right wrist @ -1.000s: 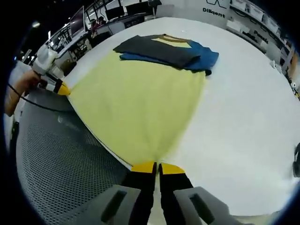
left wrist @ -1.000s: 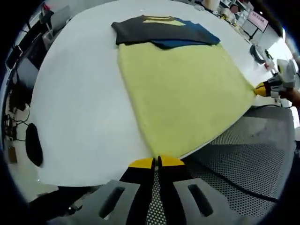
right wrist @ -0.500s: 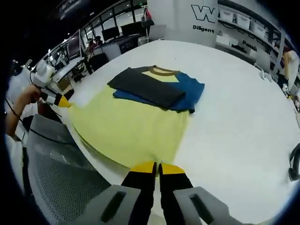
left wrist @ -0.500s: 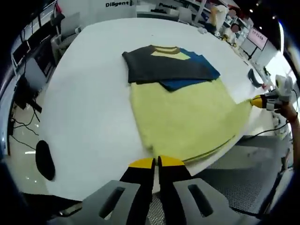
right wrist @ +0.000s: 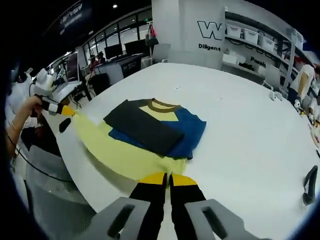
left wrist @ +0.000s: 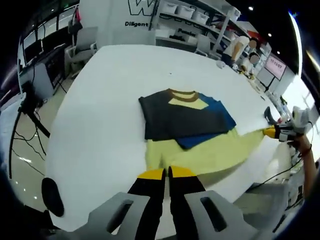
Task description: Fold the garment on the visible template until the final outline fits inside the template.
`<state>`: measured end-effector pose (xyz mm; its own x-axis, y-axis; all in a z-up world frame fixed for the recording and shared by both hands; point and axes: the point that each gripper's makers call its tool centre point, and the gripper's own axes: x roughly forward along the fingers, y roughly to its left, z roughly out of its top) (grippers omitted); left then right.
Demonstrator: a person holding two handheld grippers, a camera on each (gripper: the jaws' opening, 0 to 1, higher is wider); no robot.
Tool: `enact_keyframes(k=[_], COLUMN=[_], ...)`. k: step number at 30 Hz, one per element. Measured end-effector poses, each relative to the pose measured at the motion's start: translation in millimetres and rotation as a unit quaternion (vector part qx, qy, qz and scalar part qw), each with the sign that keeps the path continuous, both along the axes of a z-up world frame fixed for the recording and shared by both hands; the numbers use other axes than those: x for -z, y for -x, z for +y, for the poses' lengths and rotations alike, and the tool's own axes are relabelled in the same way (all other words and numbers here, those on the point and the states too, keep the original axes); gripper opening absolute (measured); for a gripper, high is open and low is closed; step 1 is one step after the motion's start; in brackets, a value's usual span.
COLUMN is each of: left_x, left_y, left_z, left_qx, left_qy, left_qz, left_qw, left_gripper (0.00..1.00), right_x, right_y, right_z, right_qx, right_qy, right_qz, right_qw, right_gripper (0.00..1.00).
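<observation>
Yellow garment (left wrist: 210, 155) hem corners clamped in left gripper (left wrist: 166, 173), right gripper (right wrist: 167, 178).

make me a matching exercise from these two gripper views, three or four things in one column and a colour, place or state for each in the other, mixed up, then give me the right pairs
Things:
1. garment's lower body panel
2. sleeve folded on top
3. sleeve underneath it
4. left hand-held gripper

Colour, place or state:
A. blue
B. shut on the garment's hem
C. pale yellow, lifted and stretched between both hand-held grippers
D. dark grey, lying across the chest

Pairs: 1-C, 2-D, 3-A, 4-B

The right hand-held gripper pinches the other hem corner in the same way. The garment lies on the white table.
</observation>
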<state>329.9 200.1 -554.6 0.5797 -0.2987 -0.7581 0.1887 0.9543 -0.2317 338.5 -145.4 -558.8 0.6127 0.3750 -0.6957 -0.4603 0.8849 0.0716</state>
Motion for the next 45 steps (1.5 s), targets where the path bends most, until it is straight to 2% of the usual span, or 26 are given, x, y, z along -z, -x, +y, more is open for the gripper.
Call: enact_keyframes(k=[2, 9, 13, 16, 22, 25, 27, 28, 32, 33, 34, 39, 41, 45], left_x=[-6.2, -10.7, -11.2, -8.8, -12.1, -14.3, -13.9, -12.7, -5.6, 4.0, 8.4, 24.3, 34.5, 45.9], left_y=[-16.1, -60.1, -70.8, -93.4, -122.4, -143.6, -148.6, -161.9, -179.0, -187.7, -194.4, -212.4, -215.7, -225.9], left_z=[0, 1, 2, 8, 11, 8, 7, 5, 4, 4, 5, 13, 15, 20], left_qx=[-0.007, -0.026, -0.033, -0.048, -0.057, -0.045, -0.044, -0.047, -0.058, -0.063, -0.067, -0.090, -0.101, -0.114], left_qy=[0.001, 0.004, 0.009, 0.011, 0.010, -0.014, -0.016, -0.015, -0.011, -0.008, -0.007, 0.002, 0.008, 0.008], left_qz=[-0.018, -0.044, -0.047, -0.053, -0.063, -0.074, -0.076, -0.081, -0.085, -0.073, -0.074, -0.061, -0.044, -0.039], left_qw=[0.9998, 0.9987, 0.9983, 0.9974, 0.9963, 0.9961, 0.9961, 0.9955, 0.9947, 0.9953, 0.9950, 0.9940, 0.9939, 0.9927], left_gripper=[0.04, 0.04, 0.04, 0.04, 0.04, 0.04, 0.04, 0.04, 0.04, 0.04, 0.04, 0.04, 0.04, 0.04], right_x=[-5.2, -19.4, -20.4, -23.3, -26.4, -25.0, -23.3, -17.0, -12.1, -6.2, -2.8, 10.5, 18.7, 32.0], right_y=[-15, -60, -71, -96, -122, -133, -137, -142, -155, -162, -167, -185, -193, -205], right_z=[1, 5, 4, 4, 3, 4, 3, 0, 2, -1, -1, -5, -6, -5], right_qx=[0.006, 0.004, 0.004, 0.009, 0.008, 0.014, 0.021, 0.040, 0.046, 0.056, 0.060, 0.075, 0.080, 0.081], right_qy=[-0.004, 0.000, 0.009, 0.009, 0.032, 0.039, 0.045, 0.057, 0.065, 0.076, 0.077, 0.071, 0.072, 0.071], right_qz=[-0.011, -0.049, -0.053, -0.061, -0.073, -0.073, -0.071, -0.053, -0.053, -0.044, -0.038, -0.027, -0.020, -0.011], right_qw=[0.9999, 0.9988, 0.9985, 0.9980, 0.9968, 0.9965, 0.9963, 0.9962, 0.9954, 0.9945, 0.9945, 0.9943, 0.9941, 0.9941], right_gripper=[0.00, 0.00, 0.00, 0.00, 0.00, 0.00, 0.00, 0.00, 0.00, 0.00, 0.00, 0.00, 0.00, 0.00])
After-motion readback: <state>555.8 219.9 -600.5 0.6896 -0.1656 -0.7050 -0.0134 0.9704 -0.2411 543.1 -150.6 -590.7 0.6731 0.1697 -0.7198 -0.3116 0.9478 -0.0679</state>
